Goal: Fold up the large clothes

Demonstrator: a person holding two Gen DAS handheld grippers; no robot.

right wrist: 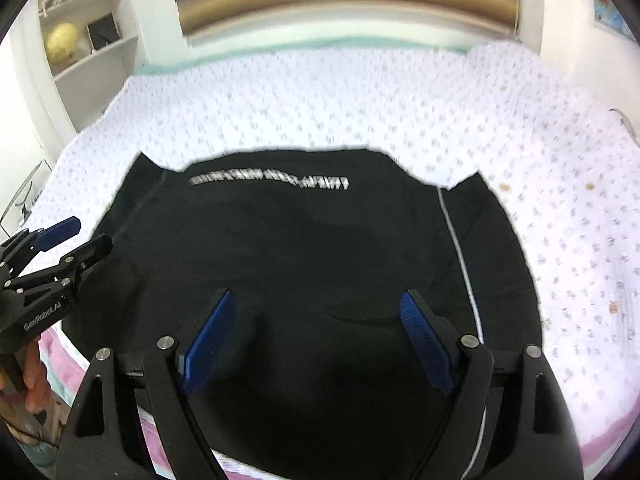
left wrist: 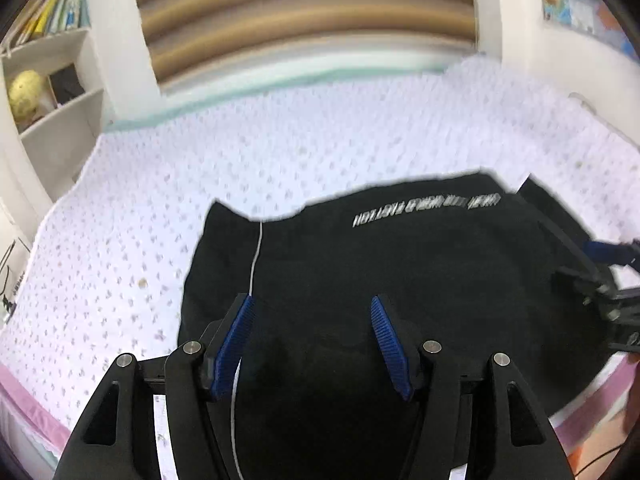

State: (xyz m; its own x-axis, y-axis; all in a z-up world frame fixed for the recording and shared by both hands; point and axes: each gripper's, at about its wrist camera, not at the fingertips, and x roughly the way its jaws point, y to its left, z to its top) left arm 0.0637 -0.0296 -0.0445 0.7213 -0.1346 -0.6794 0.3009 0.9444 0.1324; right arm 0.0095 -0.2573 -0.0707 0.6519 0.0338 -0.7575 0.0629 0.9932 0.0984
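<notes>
A black garment (left wrist: 400,264) with a white line of print and a thin white side stripe lies folded on the bed; it also shows in the right wrist view (right wrist: 304,248). My left gripper (left wrist: 312,304) is open and empty, just above the garment's near part. My right gripper (right wrist: 316,300) is open and empty, above the garment's near edge. In the left wrist view the right gripper (left wrist: 612,280) shows at the far right edge. In the right wrist view the left gripper (right wrist: 76,236) shows at the left, open, held by a hand.
The bed has a white dotted cover (left wrist: 280,152) with a pink edge (left wrist: 28,408) near me. A brown-striped headboard (left wrist: 304,12) stands at the back. A white shelf (left wrist: 52,60) with books and a yellow ball is at the back left.
</notes>
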